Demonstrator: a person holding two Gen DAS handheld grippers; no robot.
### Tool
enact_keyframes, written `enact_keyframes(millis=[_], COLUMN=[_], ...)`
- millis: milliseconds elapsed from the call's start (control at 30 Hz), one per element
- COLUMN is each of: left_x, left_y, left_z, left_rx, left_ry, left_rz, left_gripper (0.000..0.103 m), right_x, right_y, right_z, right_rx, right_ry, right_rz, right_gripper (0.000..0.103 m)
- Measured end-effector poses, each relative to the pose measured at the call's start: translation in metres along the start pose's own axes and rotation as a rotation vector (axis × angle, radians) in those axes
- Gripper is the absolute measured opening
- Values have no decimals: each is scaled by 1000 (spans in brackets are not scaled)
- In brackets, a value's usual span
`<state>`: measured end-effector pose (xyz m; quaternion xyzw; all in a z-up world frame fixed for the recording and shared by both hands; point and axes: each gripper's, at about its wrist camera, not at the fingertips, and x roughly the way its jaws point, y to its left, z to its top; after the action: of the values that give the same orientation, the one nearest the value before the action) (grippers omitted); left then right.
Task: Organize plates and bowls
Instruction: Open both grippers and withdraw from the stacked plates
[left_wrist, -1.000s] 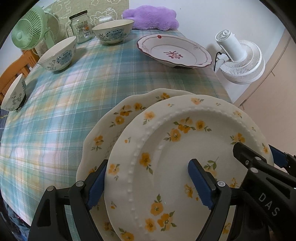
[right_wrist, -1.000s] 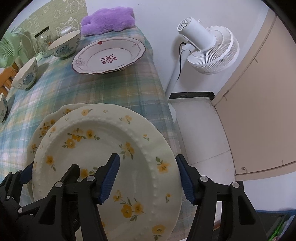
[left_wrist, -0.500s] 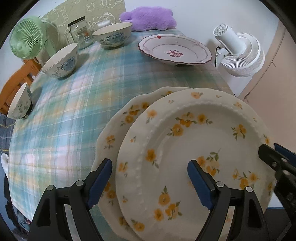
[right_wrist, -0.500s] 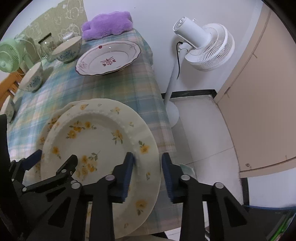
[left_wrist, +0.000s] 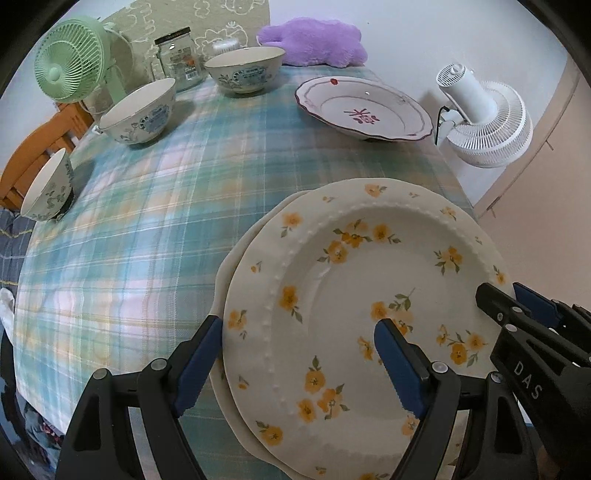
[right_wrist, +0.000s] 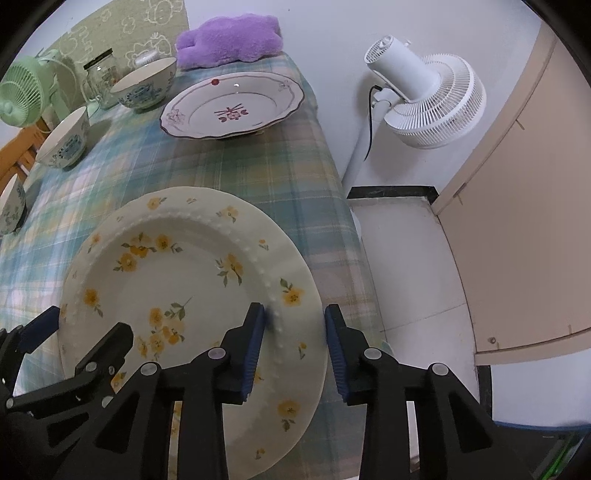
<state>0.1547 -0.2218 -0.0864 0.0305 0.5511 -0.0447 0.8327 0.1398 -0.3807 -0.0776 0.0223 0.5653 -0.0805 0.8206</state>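
Observation:
A cream plate with yellow flowers lies on top of a second matching plate at the near right of the table; it also shows in the right wrist view. My left gripper is open, its fingers straddling the plates' left rim. My right gripper has its jaws partly closed around the top plate's right rim; I cannot tell if they touch it. A maroon-trimmed plate sits far right. Three blue-patterned bowls stand along the left and back.
A glass jar, a green fan and a purple plush are at the table's back. A white floor fan stands off the right edge. A wooden chair is at left. The plaid cloth covers the table.
The top plate has slid left until it almost fully covers the lower plate. My right gripper's jaws closed in around its right rim. My left gripper stayed open.

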Motion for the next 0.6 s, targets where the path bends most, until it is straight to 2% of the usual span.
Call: enact_keyframes(millis=[333, 433, 567, 600], left_x=[-5, -8, -17, -20], left_y=[3, 7, 13, 15], left_z=[-3, -4, -2, -2], left_rx=[-28, -35, -21, -16], left_ry=[-10, -12, -25, -30], left_rz=[21, 22, 21, 18], left_gripper=[85, 85, 85, 85], right_x=[3, 4, 0, -5], right_y=[4, 9, 3, 2], right_z=[3, 3, 5, 4], right_rx=[-25, -45, 26, 42], right_ry=[-14, -11, -5, -8], right_rz=[24, 9, 41, 56], right_gripper=[39, 41, 43, 48])
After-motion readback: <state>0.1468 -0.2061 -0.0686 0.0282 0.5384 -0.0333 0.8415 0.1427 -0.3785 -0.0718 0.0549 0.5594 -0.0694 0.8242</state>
